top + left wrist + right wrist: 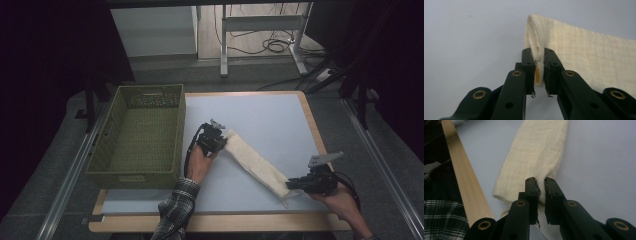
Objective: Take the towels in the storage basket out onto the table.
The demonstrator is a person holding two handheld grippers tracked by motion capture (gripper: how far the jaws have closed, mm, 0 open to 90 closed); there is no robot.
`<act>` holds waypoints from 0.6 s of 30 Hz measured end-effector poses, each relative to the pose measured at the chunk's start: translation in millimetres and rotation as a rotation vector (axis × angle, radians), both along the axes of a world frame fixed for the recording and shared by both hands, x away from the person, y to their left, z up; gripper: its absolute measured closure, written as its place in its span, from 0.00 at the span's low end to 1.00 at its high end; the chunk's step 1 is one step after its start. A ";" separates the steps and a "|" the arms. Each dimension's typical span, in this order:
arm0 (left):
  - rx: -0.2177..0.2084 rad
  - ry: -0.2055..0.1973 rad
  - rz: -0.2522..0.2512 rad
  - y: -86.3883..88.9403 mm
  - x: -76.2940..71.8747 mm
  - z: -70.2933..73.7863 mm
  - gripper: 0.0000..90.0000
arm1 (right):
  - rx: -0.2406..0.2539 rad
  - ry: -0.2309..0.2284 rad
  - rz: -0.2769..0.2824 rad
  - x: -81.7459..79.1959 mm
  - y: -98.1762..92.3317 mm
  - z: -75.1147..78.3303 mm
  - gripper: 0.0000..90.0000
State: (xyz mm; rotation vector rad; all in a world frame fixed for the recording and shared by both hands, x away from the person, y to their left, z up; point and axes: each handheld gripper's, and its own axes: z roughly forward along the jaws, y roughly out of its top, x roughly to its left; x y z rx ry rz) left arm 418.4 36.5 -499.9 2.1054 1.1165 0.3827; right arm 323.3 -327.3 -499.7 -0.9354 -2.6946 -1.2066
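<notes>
A cream folded cloth lies as a long strip slanting across the pale table, from the middle toward the front right. My left gripper is shut on the strip's far left end; in the left gripper view the cloth edge is pinched between the gripper's black pads. My right gripper is shut on the near right end, and in the right gripper view the cloth runs away from the closed gripper.
An olive green plastic basket stands at the table's left side, close to my left hand. The table's wooden front edge runs below the cloth. A plaid sleeve enters from the bottom.
</notes>
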 end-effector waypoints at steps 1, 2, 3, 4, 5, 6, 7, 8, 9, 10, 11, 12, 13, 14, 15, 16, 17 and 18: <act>0.007 -0.003 0.000 -0.2 1.9 1.4 0.90 | 0.010 0.001 0.006 -0.4 1.5 0.4 0.91; 0.018 -0.004 0.000 -0.6 4.0 2.7 0.90 | 0.016 0.003 0.011 -1.0 3.2 0.4 0.91; 0.028 -0.005 0.001 -1.5 6.5 3.5 0.90 | 0.019 0.001 0.015 -1.7 5.5 0.1 0.91; 0.040 -0.005 0.000 -2.7 9.2 3.9 0.90 | 0.022 0.001 0.022 -2.1 8.1 -0.6 0.90; 0.056 -0.007 -0.001 -4.1 12.2 3.8 0.90 | 0.026 0.003 0.027 -2.5 11.1 -1.8 0.90; 0.070 -0.008 -0.003 -5.9 15.4 3.4 0.90 | 0.030 0.006 0.030 -3.1 14.4 -3.2 0.89; 0.083 -0.008 -0.007 -7.8 18.9 2.9 0.90 | 0.030 0.008 0.034 -3.9 18.1 -4.9 0.89; 0.098 -0.008 -0.008 -10.1 22.4 2.2 0.90 | 0.030 0.008 0.040 -4.7 22.2 -6.6 0.87; 0.115 -0.012 -0.010 -12.6 25.7 1.3 0.90 | 0.024 0.006 0.041 -5.8 26.2 -8.0 0.85; 0.132 -0.015 -0.011 -14.5 28.0 0.6 0.90 | 0.014 0.000 0.043 -6.7 29.5 -8.7 0.81; 0.148 -0.020 -0.014 -16.9 30.9 -0.4 0.90 | 0.006 -0.009 0.043 -7.1 31.3 -8.5 0.77; 0.155 -0.022 -0.017 -19.0 34.2 -1.8 0.89 | -0.001 -0.024 0.042 -7.3 32.4 -7.4 0.75; 0.156 -0.021 -0.021 -20.2 36.7 -3.0 0.89 | 0.000 -0.039 0.032 -7.2 31.7 -4.6 0.72; 0.158 -0.021 -0.022 -21.2 38.1 -4.1 0.89 | 0.003 -0.056 0.024 -6.7 30.1 -1.6 0.70; 0.164 -0.026 -0.024 -22.3 39.5 -5.3 0.89 | 0.005 -0.066 0.016 -6.8 28.7 1.1 0.69; 0.165 -0.027 -0.024 -23.5 41.3 -7.1 0.89 | 0.005 -0.081 0.008 -6.6 27.1 4.2 0.69; 0.164 -0.025 -0.026 -24.3 42.5 -8.4 0.89 | -0.001 -0.100 0.008 -5.7 26.4 7.2 0.68; 0.168 -0.029 -0.028 -25.6 43.9 -10.6 0.88 | -0.011 -0.110 0.008 -5.2 27.0 8.4 0.68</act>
